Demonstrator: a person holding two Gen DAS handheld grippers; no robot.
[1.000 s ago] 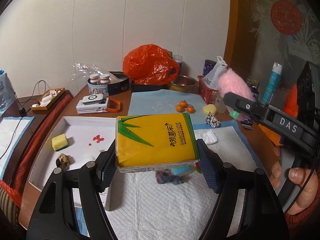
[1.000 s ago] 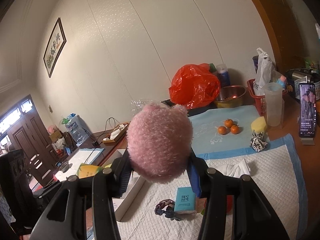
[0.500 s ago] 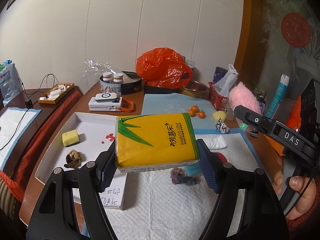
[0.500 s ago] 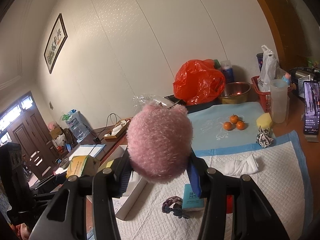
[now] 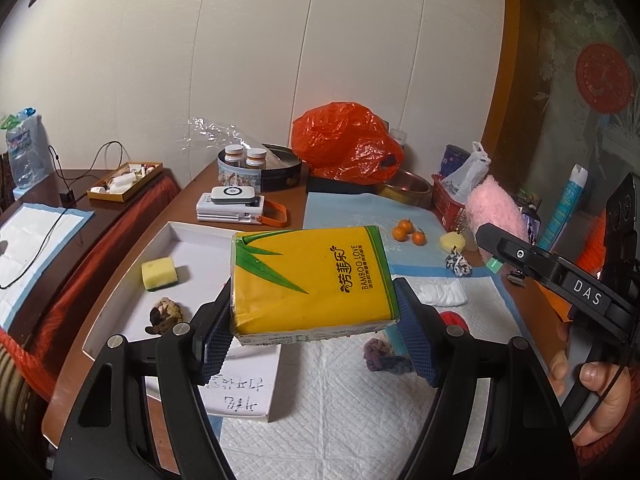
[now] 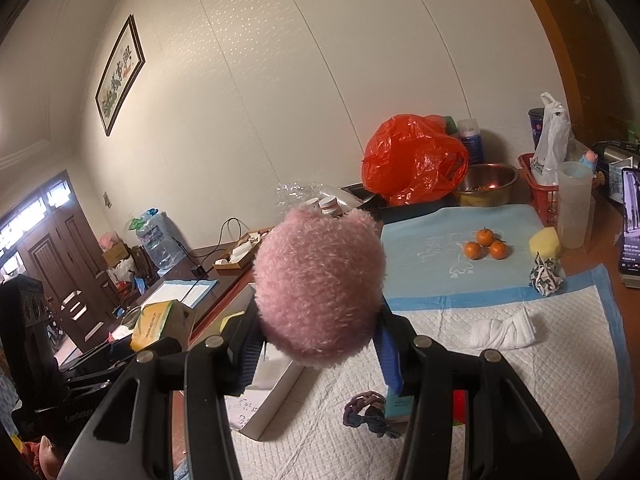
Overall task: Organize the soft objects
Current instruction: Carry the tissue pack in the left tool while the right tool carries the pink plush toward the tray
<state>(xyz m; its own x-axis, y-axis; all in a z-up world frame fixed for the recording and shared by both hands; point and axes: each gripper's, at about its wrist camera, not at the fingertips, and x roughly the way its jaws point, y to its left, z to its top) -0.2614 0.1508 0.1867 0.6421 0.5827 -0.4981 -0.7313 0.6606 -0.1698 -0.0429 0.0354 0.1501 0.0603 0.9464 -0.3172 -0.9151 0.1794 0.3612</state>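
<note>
Yellow plastic-wrapped tissue pack (image 5: 312, 280) sits clamped in my left gripper (image 5: 316, 332) above the white shallow tray (image 5: 120, 280), the fluffy pink plush ball (image 6: 318, 284) squeezed in my right gripper (image 6: 316, 348), so I'd lower each level before releasing.

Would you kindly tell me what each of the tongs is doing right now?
Left tongs: closed on the yellow tissue pack.
Right tongs: closed on the pink plush ball.

Three oranges (image 6: 485, 243) on blue mat (image 6: 440, 256); orange plastic bag (image 6: 412, 160) beside metal bowl (image 6: 486, 184).
</note>
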